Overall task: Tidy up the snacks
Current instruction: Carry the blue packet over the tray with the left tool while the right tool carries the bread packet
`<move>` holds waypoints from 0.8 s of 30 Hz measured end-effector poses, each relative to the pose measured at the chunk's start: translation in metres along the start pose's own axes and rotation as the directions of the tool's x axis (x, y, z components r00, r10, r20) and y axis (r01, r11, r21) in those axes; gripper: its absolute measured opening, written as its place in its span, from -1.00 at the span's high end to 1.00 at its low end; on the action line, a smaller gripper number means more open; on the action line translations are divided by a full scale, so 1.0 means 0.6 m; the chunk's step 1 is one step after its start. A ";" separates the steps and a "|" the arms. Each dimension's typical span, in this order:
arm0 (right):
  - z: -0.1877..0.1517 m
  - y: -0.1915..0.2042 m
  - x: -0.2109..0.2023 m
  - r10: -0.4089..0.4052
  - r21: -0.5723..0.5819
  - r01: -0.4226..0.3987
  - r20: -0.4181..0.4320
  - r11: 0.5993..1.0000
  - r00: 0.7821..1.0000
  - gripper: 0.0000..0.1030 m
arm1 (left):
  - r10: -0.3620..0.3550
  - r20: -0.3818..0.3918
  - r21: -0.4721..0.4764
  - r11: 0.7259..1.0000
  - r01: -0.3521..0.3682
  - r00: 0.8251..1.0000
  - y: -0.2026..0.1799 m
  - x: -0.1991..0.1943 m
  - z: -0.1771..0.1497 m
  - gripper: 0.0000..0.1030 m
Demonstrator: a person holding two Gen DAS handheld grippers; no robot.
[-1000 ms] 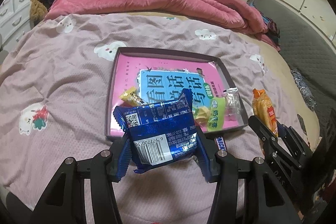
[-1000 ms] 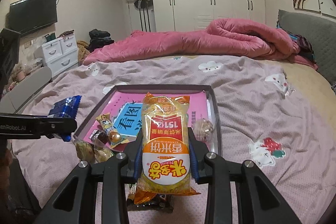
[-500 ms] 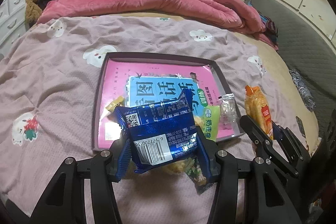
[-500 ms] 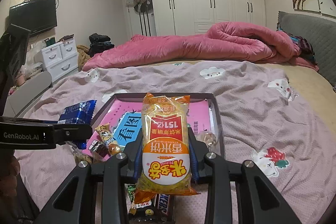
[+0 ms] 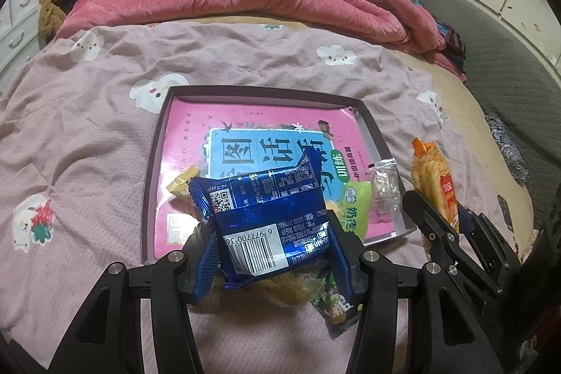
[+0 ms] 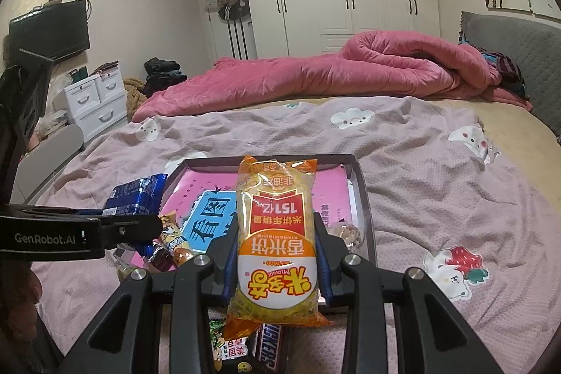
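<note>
Handling | my left gripper (image 5: 275,247) clamps blue packet (image 5: 266,219) mid-body; my right gripper (image 6: 277,265) clamps rice-cracker pack (image 6: 277,233) | both light, crinkly, crushable; grip gently.

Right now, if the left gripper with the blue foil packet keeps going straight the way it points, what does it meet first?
Probably the near rim of the dark shallow tray, or the yellow-wrapped sweet and pink book cover just past it. The left gripper points down over that edge; depth is hard to judge.
</note>
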State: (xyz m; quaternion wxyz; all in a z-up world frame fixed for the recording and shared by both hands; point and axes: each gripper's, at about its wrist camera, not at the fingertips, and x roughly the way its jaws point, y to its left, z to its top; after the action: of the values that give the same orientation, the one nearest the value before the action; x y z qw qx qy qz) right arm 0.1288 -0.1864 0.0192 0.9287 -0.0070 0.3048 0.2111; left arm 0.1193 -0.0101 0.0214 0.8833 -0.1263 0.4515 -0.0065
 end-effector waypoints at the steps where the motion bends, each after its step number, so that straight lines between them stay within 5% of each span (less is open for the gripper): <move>1: 0.001 -0.001 0.002 0.000 0.001 0.000 -0.001 1.000 1.000 0.31 | -0.002 -0.002 -0.001 1.000 0.002 1.000 0.000 0.003 0.000 -0.09; 24: 0.008 -0.018 0.062 0.006 0.030 -0.006 -0.027 1.000 1.000 0.31 | -0.011 -0.057 -0.001 1.000 0.011 0.998 -0.007 0.072 0.009 -0.09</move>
State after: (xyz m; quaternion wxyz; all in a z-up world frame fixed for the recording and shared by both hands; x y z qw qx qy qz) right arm 0.1626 -0.1812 0.0009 0.9238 0.0048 0.3206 0.2092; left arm 0.1494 -0.0185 -0.0090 0.8700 -0.1286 0.4757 -0.0147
